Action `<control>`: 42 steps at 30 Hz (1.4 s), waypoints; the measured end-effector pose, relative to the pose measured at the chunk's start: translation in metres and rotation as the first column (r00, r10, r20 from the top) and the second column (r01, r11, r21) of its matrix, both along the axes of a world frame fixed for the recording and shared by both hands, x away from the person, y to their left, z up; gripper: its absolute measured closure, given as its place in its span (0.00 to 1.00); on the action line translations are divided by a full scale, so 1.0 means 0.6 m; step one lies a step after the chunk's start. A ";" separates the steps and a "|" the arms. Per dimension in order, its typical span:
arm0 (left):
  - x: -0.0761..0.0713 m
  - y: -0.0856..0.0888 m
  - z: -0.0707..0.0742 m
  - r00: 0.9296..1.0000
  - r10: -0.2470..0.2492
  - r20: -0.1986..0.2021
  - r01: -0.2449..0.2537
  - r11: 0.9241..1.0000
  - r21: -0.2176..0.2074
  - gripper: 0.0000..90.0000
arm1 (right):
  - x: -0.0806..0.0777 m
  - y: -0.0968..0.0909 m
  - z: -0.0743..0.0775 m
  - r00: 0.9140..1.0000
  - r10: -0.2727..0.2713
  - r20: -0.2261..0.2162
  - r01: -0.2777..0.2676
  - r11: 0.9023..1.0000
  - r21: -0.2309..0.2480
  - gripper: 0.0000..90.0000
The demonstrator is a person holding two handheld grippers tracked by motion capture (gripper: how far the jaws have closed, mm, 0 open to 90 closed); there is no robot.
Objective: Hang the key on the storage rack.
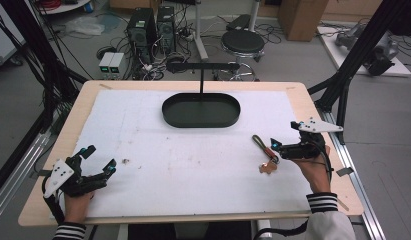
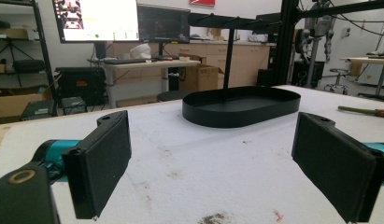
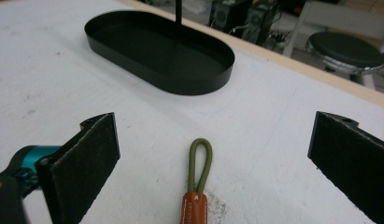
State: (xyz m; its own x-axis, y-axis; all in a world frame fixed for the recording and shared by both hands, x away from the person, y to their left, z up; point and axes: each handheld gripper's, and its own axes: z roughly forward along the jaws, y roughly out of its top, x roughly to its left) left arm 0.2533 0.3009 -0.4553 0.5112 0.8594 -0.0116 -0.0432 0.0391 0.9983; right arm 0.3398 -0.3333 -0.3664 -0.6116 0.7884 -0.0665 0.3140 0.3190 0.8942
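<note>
A key strap with an olive cord loop and a brown leather tab lies flat on the white mat at the right. My right gripper hovers just right of it and is open; in the right gripper view its jaws stand wide on either side of the loop, touching nothing. A black oval tray with a T-shaped stand sits at the back centre. My left gripper rests open at the front left, its jaws empty and facing the tray.
The white mat covers most of the wooden table. A small dark speck lies near the left gripper. A black frame post rises off the right edge. A stool and computer towers stand on the floor behind.
</note>
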 end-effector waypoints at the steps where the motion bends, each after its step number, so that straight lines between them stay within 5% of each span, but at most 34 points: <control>1: 0.000 0.000 0.000 1.000 0.000 0.000 0.000 1.000 0.000 0.14 | 0.000 0.000 0.000 1.000 0.000 0.000 0.000 1.000 0.000 0.01; 10: 0.001 -0.001 0.000 1.000 -0.001 -0.005 0.001 1.000 -0.002 0.14 | 0.026 0.012 0.006 0.995 0.025 -0.100 -0.033 0.996 -0.078 0.01; 18: 0.001 0.000 0.000 1.000 -0.001 -0.005 0.001 1.000 0.000 0.14 | 0.052 0.024 0.001 0.974 0.035 -0.224 -0.073 0.984 -0.162 0.01; 25: 0.001 -0.001 0.000 1.000 0.000 -0.006 0.000 1.000 0.001 0.14 | 0.065 0.026 -0.004 0.963 0.028 -0.266 -0.082 0.978 -0.192 0.01; 30: 0.001 0.000 0.000 1.000 -0.001 -0.006 0.001 1.000 0.004 0.14 | 0.077 0.028 -0.020 0.940 0.017 -0.341 -0.103 0.966 -0.236 0.01; 32: 0.001 0.000 0.000 1.000 -0.001 -0.006 0.001 1.000 0.005 0.14 | 0.079 0.029 -0.022 0.937 0.014 -0.350 -0.105 0.965 -0.241 0.01; 36: 0.001 -0.001 0.000 1.000 -0.001 -0.006 0.001 1.000 0.005 0.14 | 0.086 0.034 -0.036 0.912 -0.003 -0.410 -0.121 0.954 -0.276 0.01; 42: 0.001 -0.001 0.000 1.000 -0.001 -0.006 0.001 1.000 0.005 0.14 | 0.092 0.039 -0.046 0.896 -0.009 -0.445 -0.141 0.942 -0.303 0.02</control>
State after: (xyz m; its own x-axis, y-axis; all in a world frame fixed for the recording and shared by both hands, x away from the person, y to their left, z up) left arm 0.2538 0.3006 -0.4550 0.5121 0.8589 -0.0102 -0.0368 0.0338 0.9988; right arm 0.3951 -0.3102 -0.3940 -0.6874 0.7259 -0.0233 0.6131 0.5971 0.5173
